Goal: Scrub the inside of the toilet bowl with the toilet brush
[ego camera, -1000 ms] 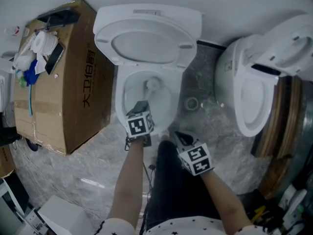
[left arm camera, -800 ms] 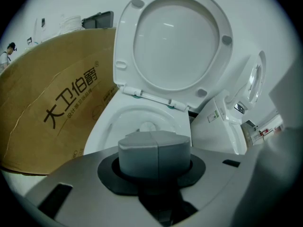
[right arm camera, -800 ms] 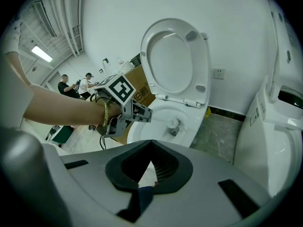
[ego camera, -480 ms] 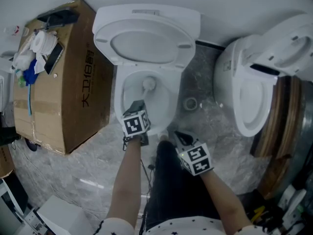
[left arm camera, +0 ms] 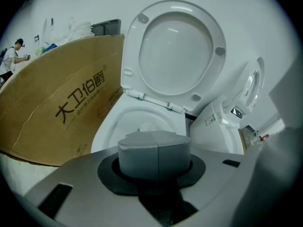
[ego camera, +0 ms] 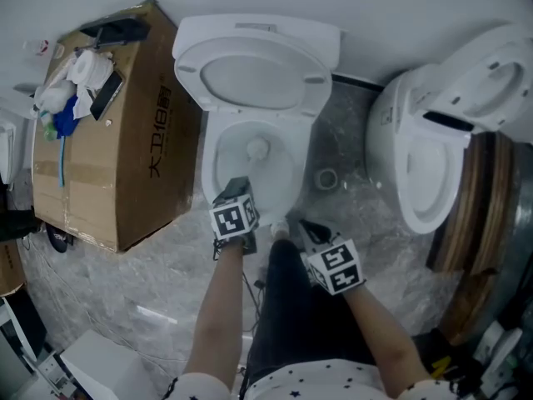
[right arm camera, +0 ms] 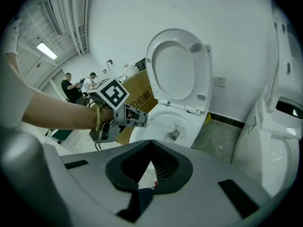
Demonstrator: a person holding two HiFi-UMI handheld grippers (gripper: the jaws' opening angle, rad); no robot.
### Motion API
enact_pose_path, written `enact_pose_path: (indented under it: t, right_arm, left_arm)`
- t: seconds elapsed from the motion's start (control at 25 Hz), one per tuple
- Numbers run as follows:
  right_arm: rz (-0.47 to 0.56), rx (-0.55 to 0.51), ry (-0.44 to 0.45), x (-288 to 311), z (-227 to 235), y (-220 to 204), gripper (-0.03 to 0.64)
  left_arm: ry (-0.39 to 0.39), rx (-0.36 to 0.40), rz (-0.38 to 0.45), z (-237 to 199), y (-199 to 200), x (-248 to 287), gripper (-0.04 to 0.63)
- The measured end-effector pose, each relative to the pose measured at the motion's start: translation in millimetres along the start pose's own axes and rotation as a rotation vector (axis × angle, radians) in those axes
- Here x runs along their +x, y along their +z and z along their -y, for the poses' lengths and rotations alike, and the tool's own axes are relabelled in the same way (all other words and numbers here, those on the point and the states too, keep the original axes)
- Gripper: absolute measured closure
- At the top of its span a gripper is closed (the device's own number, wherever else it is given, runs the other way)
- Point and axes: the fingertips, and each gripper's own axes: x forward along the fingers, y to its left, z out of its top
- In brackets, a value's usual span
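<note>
The white toilet bowl (ego camera: 210, 167) stands with its seat and lid (ego camera: 254, 73) up. The brush's white head (ego camera: 258, 148) sits inside the bowl near the back of the basin. My left gripper (ego camera: 237, 188) hovers over the bowl's front rim, shut on the grey brush handle (left arm camera: 154, 148). The right gripper view shows the brush head (right arm camera: 174, 134) down in the bowl (right arm camera: 147, 126), beyond the left gripper (right arm camera: 124, 118). My right gripper (ego camera: 308, 228) hangs to the right of the bowl's front, shut, with nothing in it.
A cardboard box (ego camera: 125, 157) with clutter on top stands close to the toilet's left. A second white toilet (ego camera: 425, 165) stands at the right, with a floor drain (ego camera: 326, 177) between them. The person's dark trouser leg (ego camera: 291, 307) is just below the grippers.
The brush head has shifted a little inside the bowl with the left gripper. The head view has drifted slightly. The right gripper has stayed put.
</note>
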Motion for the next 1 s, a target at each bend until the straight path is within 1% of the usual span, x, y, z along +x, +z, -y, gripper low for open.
enact_pose_path:
  t: [0.32, 0.68, 0.84, 1.0]
  right_arm:
    - [0.028, -0.044, -0.004, -28, -6, 8, 0.611]
    - [0.037, -0.078, 0.003, -64, -23, 5, 0.611]
    - [0.039, -0.09, 0.009, -78, -29, 2, 0.611]
    - [0.043, -0.098, 0.02, -94, -38, 0, 0.611]
  left_arm:
    - [0.0, -0.039, 0.024, 12, -18, -45, 0.439]
    - [-0.003, -0.083, 0.049, 26, -46, -96, 0.439]
    - [-0.006, -0.112, 0.073, 34, -54, -122, 0.439]
    - [-0.008, -0.111, 0.08, 39, -67, -147, 0.439]
